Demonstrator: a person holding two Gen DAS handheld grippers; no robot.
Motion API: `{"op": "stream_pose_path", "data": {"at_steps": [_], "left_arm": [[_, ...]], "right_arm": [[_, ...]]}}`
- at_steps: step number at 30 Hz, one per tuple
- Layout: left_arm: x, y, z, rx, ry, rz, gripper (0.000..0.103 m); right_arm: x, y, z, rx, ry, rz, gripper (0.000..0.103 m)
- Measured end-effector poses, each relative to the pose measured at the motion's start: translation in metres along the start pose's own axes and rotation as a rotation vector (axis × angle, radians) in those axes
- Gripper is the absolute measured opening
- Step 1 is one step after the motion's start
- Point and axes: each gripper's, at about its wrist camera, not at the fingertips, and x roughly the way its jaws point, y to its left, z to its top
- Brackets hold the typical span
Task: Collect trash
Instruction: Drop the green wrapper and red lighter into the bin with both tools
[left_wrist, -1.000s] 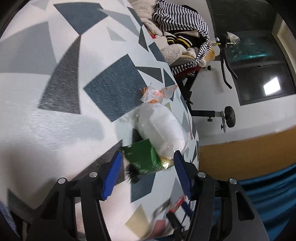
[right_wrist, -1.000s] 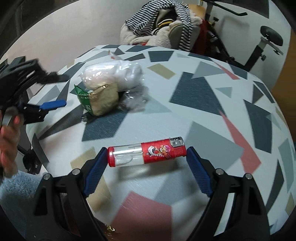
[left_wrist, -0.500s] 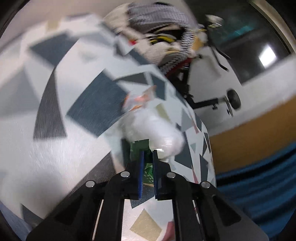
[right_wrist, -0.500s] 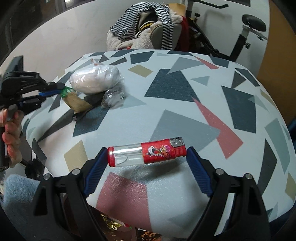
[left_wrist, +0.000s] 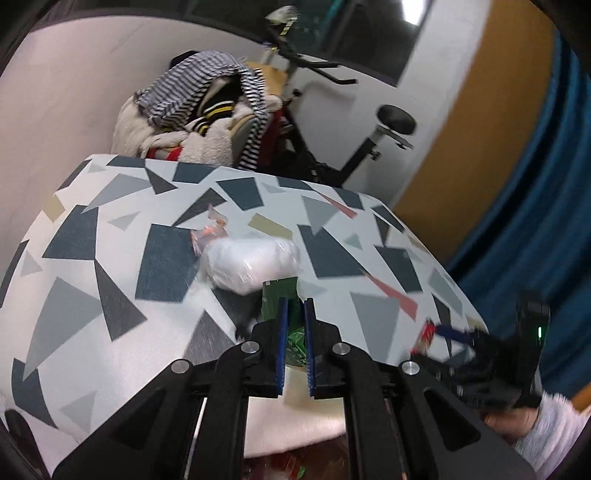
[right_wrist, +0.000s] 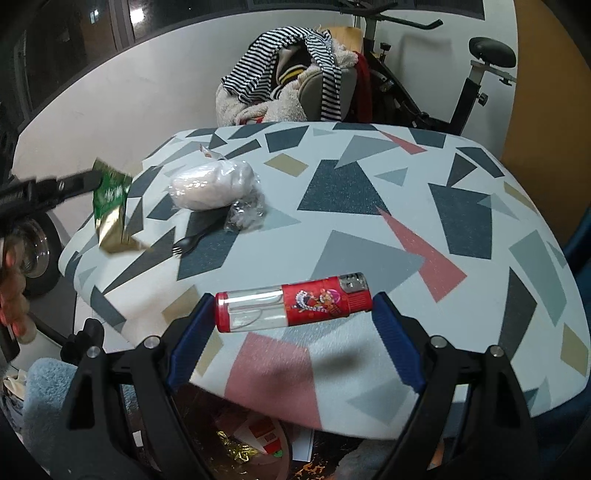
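Trash was gripped in both claws: a green wrapper (left_wrist: 286, 299) pinched in the nearly closed left claw (left_wrist: 294, 332), a red lighter (right_wrist: 293, 303) spanning the wide-set right claw (right_wrist: 293, 317), above the bench (right_wrist: 369, 192).

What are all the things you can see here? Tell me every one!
Table: one, white with grey, blue, pink and tan shapes, centre.
Lighter: one, red and clear, held in right tool.
Wrapper: one, green and gold, held off the table's left edge in left tool.
Plastic bag: one, clear with white contents, on table.
Fork: one, black, on table by bag.
Small wrapper: one, clear and orange, behind bag.
Clothes pile: striped and cream, on chair behind table.
Exercise bike: one, black, back right.
Left tool: black, blue pads.
Right tool: black, blue pads.
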Motion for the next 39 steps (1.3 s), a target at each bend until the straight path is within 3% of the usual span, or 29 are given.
{"op": "stream_pose_path", "data": {"at_steps": [4,8,16,22,24,25,26,27,32,39], "left_arm": [[-0.018,-0.022,-0.044,0.119,0.013,0.001,0.009],[-0.028,-0.036,-0.091,0.180,0.039,-0.045,0.009],[0.002,-0.039,-0.170,0.146,0.199,-0.081,0.009],[0.026,-0.033,-0.193,0.134,0.283,-0.084,0.010],[0.029,-0.032,-0.194,0.123,0.287,-0.093,0.028],[0.028,-0.031,-0.193,0.121,0.278,-0.086,0.054],[0.027,-0.030,-0.191,0.119,0.266,-0.085,0.065],[0.024,-0.029,-0.188,0.119,0.256,-0.075,0.066],[0.002,-0.022,-0.170,0.086,0.171,0.025,0.095],[-0.027,-0.010,-0.152,0.076,0.098,0.146,0.097]], "right_arm": [[-0.017,0.005,-0.012,-0.015,-0.026,0.010,0.084],[-0.029,0.010,-0.027,-0.021,-0.024,0.019,0.084],[-0.035,0.019,-0.054,-0.030,0.004,0.028,0.084],[-0.030,0.020,-0.068,-0.033,0.033,0.026,0.084],[-0.028,0.019,-0.072,-0.024,0.042,0.028,0.084],[-0.026,0.019,-0.075,-0.020,0.048,0.028,0.084],[-0.025,0.020,-0.077,-0.019,0.052,0.028,0.084],[-0.024,0.019,-0.077,-0.019,0.053,0.029,0.084],[-0.018,0.024,-0.086,-0.018,0.072,0.038,0.084],[-0.002,0.047,-0.104,-0.077,0.108,0.091,0.084]]}}
